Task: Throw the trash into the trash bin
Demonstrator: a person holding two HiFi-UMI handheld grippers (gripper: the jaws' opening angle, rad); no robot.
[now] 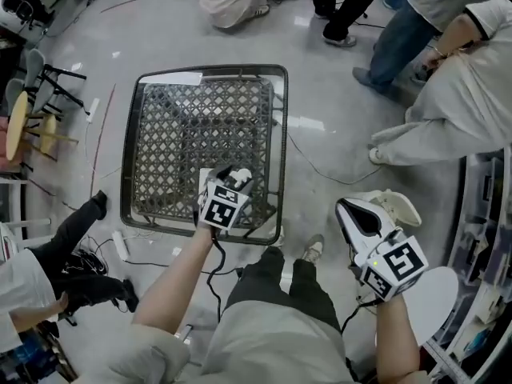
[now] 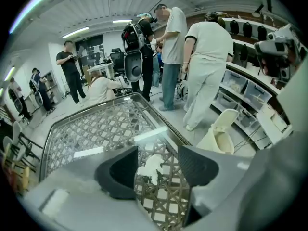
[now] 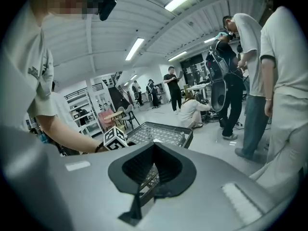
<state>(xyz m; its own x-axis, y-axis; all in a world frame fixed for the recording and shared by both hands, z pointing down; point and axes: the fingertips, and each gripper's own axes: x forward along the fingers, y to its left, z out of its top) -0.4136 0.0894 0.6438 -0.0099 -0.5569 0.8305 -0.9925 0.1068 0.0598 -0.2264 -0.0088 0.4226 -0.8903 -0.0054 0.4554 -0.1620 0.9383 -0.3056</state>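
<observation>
Grey floor (image 1: 320, 86) carries a lattice table (image 1: 176, 134); on it lies crumpled white trash (image 2: 149, 166), unpinched between the parted jaws of our left gripper (image 2: 158, 163); we hold our right gripper (image 3: 153, 166) closed, empty, near the trash bin (image 1: 396, 206)

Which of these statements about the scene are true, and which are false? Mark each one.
1. A crumpled paper lies on the woven table. True.
2. The left gripper is clamped shut on the paper. False: its jaws stand apart with the paper between them, and they are not pressing it.
3. The trash bin stands on the table. False: it stands on the floor, off the table, on the person's right.
4. The right gripper holds nothing. True: its jaws are together and empty.
</observation>
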